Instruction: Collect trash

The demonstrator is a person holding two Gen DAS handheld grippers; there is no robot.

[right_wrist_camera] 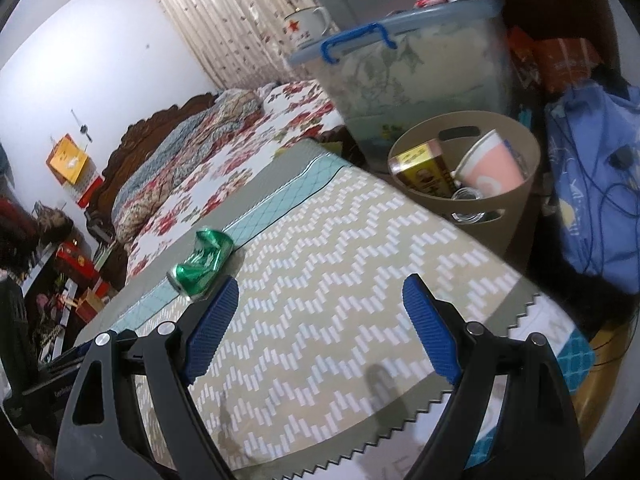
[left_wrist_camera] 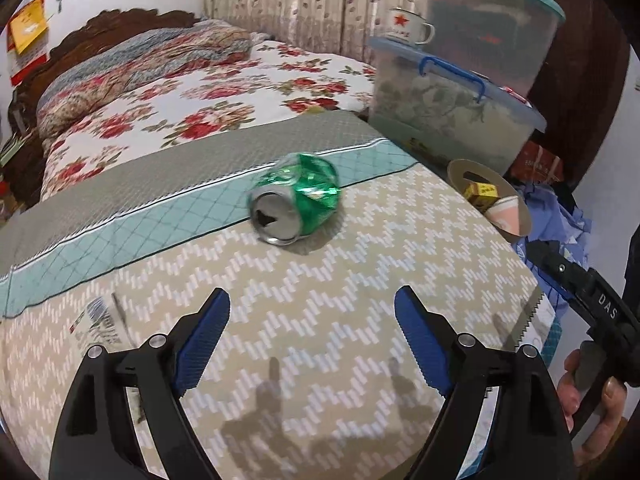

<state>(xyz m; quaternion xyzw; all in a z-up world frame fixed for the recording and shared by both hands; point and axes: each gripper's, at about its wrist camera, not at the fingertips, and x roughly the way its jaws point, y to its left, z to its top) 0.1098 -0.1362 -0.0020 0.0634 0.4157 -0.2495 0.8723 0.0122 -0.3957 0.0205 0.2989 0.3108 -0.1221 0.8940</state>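
Even, fairly bright indoor light fills both views. Soft shadows of the hand-held gripper fingers fall on the table (left_wrist_camera: 320, 360) toward 6 o'clock, so the light comes from above and behind. The crushed green can (left_wrist_camera: 296, 200) is slightly motion-blurred and glints. Fisheye bending and dark vignetting mark the corners.

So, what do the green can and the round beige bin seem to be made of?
The green can: most likely thin aluminium with a glossy printed coat; its wall is crumpled into sharp, shiny folds and the bare end is silver. The beige bin: probably moulded plastic with a matte finish; its wall is smooth and uniform, with cut-out handle slots.
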